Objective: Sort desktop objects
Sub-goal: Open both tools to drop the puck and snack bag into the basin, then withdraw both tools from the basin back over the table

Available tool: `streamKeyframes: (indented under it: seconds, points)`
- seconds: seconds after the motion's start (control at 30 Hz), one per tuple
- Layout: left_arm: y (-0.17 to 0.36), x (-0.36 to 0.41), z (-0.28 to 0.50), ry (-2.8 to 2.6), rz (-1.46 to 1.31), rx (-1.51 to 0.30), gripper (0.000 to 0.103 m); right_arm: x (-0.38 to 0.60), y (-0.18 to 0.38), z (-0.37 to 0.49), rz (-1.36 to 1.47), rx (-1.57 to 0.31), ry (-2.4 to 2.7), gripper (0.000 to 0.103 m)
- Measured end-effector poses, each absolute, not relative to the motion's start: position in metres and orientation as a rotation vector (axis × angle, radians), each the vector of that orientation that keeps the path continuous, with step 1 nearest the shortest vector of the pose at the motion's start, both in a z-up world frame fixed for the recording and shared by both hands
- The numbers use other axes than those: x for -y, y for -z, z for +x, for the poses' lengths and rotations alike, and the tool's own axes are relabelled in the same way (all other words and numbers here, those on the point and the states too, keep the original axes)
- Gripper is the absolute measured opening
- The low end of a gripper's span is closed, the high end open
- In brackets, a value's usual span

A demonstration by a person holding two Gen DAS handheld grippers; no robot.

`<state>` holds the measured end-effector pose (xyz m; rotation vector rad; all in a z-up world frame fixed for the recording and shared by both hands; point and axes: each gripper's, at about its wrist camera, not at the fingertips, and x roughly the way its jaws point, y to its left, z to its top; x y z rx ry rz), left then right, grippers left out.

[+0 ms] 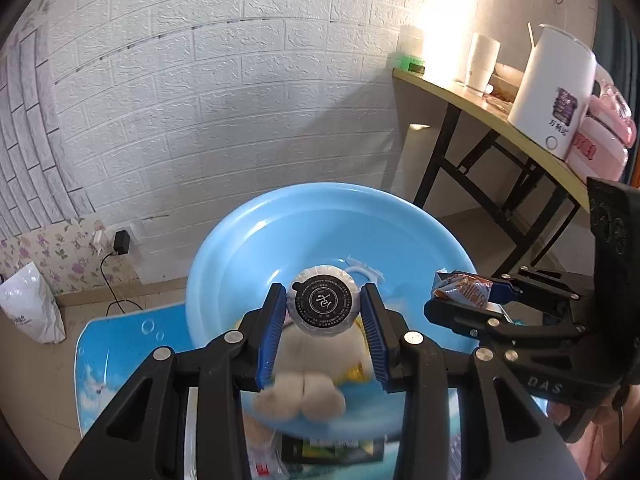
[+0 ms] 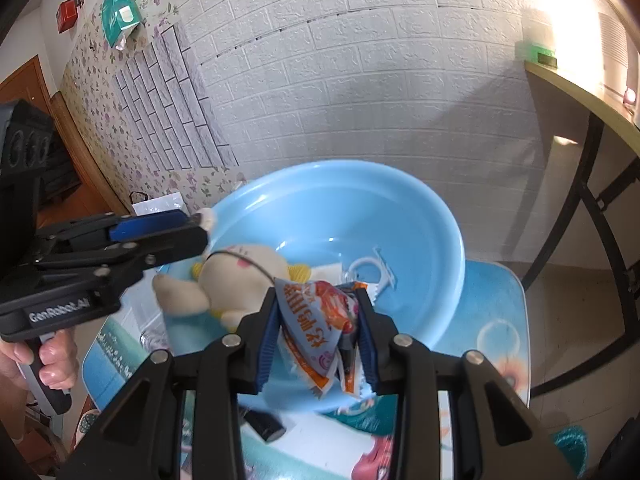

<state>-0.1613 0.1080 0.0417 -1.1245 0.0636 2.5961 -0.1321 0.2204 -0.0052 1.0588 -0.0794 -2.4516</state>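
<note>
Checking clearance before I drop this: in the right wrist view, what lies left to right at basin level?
Left gripper → plush toy → snack packet held in right gripper → white plastic hook, all over the blue basin.

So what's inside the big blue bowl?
Inside the blue bowl lie a cream plush toy, a white plastic hook and a bit of white paper. The snack packet in the right gripper hides part of the bottom.
</note>
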Motion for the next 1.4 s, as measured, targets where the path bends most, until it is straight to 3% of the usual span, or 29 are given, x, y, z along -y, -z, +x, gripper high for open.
streamKeyframes:
  seconds: [0.3,0.4,0.53,0.67,0.87,1.0,1.07,1.4]
  points:
    - [-0.020,-0.119,-0.189,-2.561,-1.227,-0.114,0.038,-0.211,0.011,-0.155,1.080,0.037,2.415,0.035]
    - [-0.014,-0.115,-0.189,-2.583,-1.262,-0.071,0.051,-0.208,0.014,-0.157,1.089,0.013,2.391,0.035]
    - [-0.018,-0.112,-0.181,-2.624,-1.249,-0.050,0.053,-0.208,0.024,-0.156,1.143,0.017,2.372,0.035]
    - [-0.022,-0.104,-0.166,-2.644,-1.233,-0.049,0.067,-0.209,0.026,-0.147,1.132,0.010,2.368,0.036]
    - [-0.019,-0.091,-0.143,-2.651,-1.272,-0.095,0.069,-0.205,0.025,-0.134,1.119,0.013,2.371,0.037]
    - [-0.019,-0.077,-0.129,-2.664,-1.278,-0.072,0.078,-0.206,0.023,-0.123,1.093,0.039,2.369,0.051]
    - [-0.017,-0.071,-0.124,-2.670,-1.293,-0.056,0.078,-0.206,0.019,-0.115,1.063,0.037,2.386,0.056]
    - [-0.016,-0.045,-0.094,-2.704,-1.307,-0.022,0.078,-0.211,0.011,-0.086,0.994,0.045,2.476,0.057]
